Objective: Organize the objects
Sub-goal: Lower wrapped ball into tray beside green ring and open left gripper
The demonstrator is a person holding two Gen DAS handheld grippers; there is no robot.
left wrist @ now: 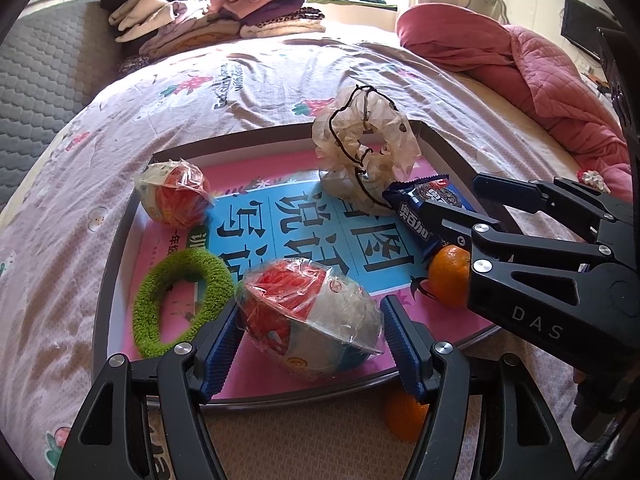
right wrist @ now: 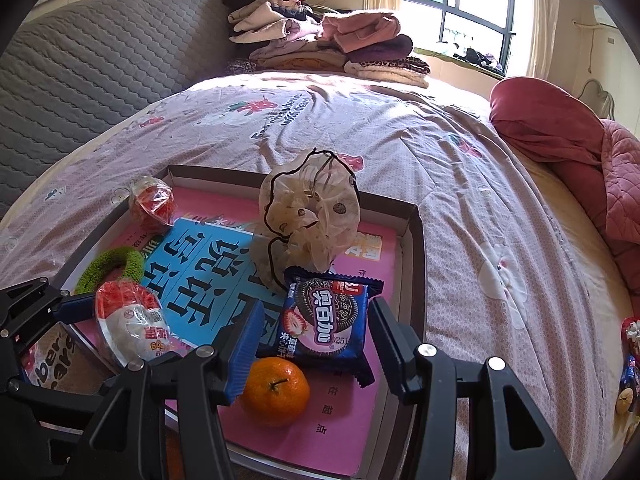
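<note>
Bedroom setup: pink floral bedspread (right wrist: 400, 140) with a shallow cardboard tray (right wrist: 414, 248) lined with a pink-and-blue book cover. Left gripper (left wrist: 310, 344) is spread around the plastic-wrapped red-and-white bowl (left wrist: 308, 316) at the tray's 6 o'clock, blue pads just beside it. Right gripper (right wrist: 316, 344) is spread too, straddling the blue Oreo cookie packet (right wrist: 326, 320) and small orange tangerine (right wrist: 276, 392). Fuzzy green ring (left wrist: 180, 300) at 8 o'clock, sheer beige scrunchie (left wrist: 366, 148) at 1 o'clock.
</note>
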